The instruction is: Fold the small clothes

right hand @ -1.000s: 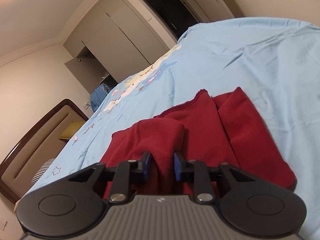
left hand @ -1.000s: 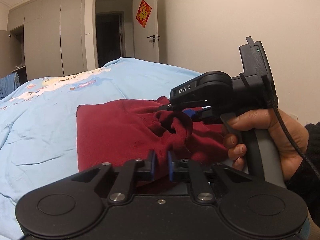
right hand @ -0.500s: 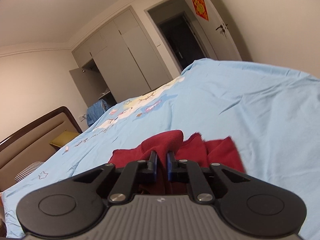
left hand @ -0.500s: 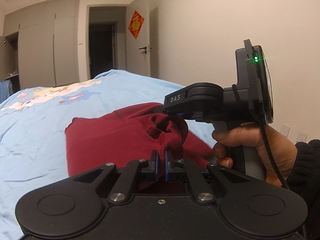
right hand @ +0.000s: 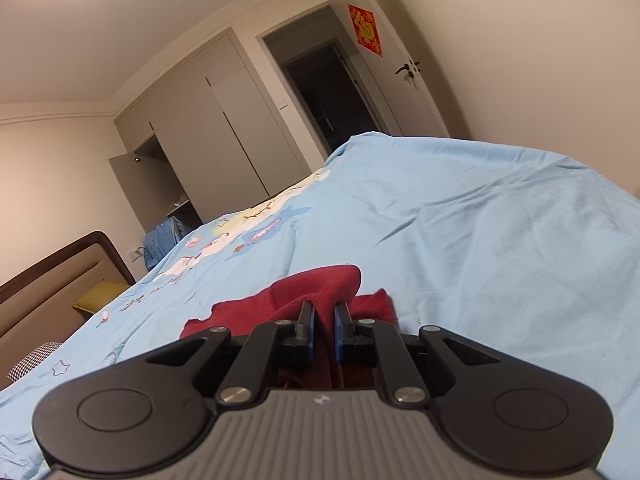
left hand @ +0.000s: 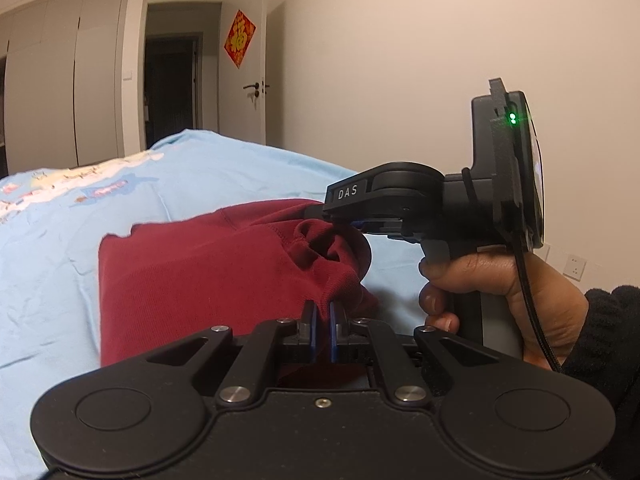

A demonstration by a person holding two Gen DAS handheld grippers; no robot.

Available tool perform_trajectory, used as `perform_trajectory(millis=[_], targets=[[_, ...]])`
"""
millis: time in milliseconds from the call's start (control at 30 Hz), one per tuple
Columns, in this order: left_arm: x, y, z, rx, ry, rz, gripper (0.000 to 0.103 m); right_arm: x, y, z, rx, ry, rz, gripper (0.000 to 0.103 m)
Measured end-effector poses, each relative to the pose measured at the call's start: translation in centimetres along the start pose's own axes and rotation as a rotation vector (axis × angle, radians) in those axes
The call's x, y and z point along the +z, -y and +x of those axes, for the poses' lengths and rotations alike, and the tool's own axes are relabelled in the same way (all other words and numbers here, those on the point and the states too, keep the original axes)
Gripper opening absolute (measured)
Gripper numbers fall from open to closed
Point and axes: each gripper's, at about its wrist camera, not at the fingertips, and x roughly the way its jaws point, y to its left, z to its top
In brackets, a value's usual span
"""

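On blue bed [left hand: 224, 184]: red top [left hand: 208, 272], near edge lifted. Left gripper [left hand: 321, 320] jaws pinch cloth tight. Right gripper [right hand: 322, 320] jaws also squeeze red cloth. Top soft, light, floppy; sags between grips. Best hold: hem corners, pulled flat.

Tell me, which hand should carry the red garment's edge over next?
Probably both together: the left gripper and right gripper each pinch the red garment, lifted side by side above the bed.
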Motion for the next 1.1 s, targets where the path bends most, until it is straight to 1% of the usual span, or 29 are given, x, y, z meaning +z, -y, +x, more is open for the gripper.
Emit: perform_trajectory(millis=[267, 333, 400, 500, 533, 567, 600, 633, 667, 700, 733, 767, 800, 833, 867, 900, 933, 967, 1000, 1067, 1100], targets=[[0.0, -0.6, 1.2, -0.019, -0.034, -0.030, 0.006, -1.0, 1.1, 0.5, -0.033, -0.038, 0.025, 0.011], [0.7, -0.8, 1.8, -0.025, -0.042, -0.043, 0.008, -1.2, 1.3, 0.7, -0.038, -0.046, 0.026, 0.011], [1.3, -1.6, 1.9, -0.032, -0.044, -0.055, 0.011, -1.5, 1.3, 0.7, -0.043, -0.051, 0.025, 0.012], [1.5, -1.7, 1.7, -0.042, -0.041, -0.063, 0.017, -1.6, 1.3, 0.7, -0.055, -0.057, 0.015, 0.013], [1.5, -1.8, 1.7, -0.044, -0.034, -0.065, 0.019, -1.7, 1.3, 0.8, -0.058, -0.059, 0.011, 0.014], [1.4, -2.0, 1.6, -0.046, -0.031, -0.067, 0.025, -1.7, 1.2, 0.8, -0.061, -0.062, 0.008, 0.015], [1.4, -2.2, 1.6, -0.050, -0.028, -0.074, 0.028, -1.7, 1.2, 0.8, -0.065, -0.062, 0.005, 0.019], [1.5, -2.4, 1.5, -0.051, -0.024, -0.083, 0.033, -1.7, 1.2, 0.8, -0.069, -0.063, 0.002, 0.022], [1.6, -2.6, 1.3, -0.049, -0.020, -0.092, 0.038, -1.7, 1.2, 0.8, -0.076, -0.064, -0.001, 0.028], [1.7, -2.8, 1.0, -0.044, -0.015, -0.102, 0.041, -1.6, 1.2, 0.7, -0.081, -0.062, -0.004, 0.032], [1.8, -3.1, 0.8, -0.037, -0.009, -0.111, 0.048, -1.6, 1.2, 0.6, -0.086, -0.059, -0.006, 0.033], [1.8, -3.4, 0.5, -0.026, -0.001, -0.122, 0.056, -1.6, 1.3, 0.4, -0.094, -0.056, -0.008, 0.040], [1.9, -3.7, 0.2, -0.010, 0.007, -0.132, 0.059, -1.5, 1.4, 0.3, -0.104, -0.054, -0.009, 0.053], [2.0, -4.2, 0.0, 0.008, 0.014, -0.143, 0.065, -1.4, 1.5, 0.2, -0.115, -0.050, -0.009, 0.059], [2.0, -4.6, -0.4, 0.032, 0.023, -0.155, 0.070, -1.3, 1.6, 0.0, -0.121, -0.044, -0.007, 0.068], [2.1, -5.1, -0.6, 0.057, 0.030, -0.167, 0.073, -1.2, 1.7, -0.2, -0.122, -0.037, -0.004, 0.075], [2.2, -5.6, -0.8, 0.084, 0.034, -0.180, 0.078, -1.1, 1.7, -0.3, -0.123, -0.032, 0.000, 0.079], [2.2, -6.1, -1.0, 0.120, 0.037, -0.198, 0.083, -0.9, 1.7, -0.3, -0.126, -0.028, 0.002, 0.087], [2.3, -6.7, -1.1, 0.155, 0.035, -0.219, 0.085, -0.8, 1.6, -0.3, -0.131, -0.025, 0.002, 0.093], [2.3, -8.1, -1.1, 0.218, 0.020, -0.269, 0.090, -0.6, 1.2, 0.0, -0.147, -0.026, -0.006, 0.097], [2.3, -8.9, -1.0, 0.246, 0.009, -0.300, 0.090, -0.5, 1.1, 0.2, -0.158, -0.032, -0.013, 0.100]])
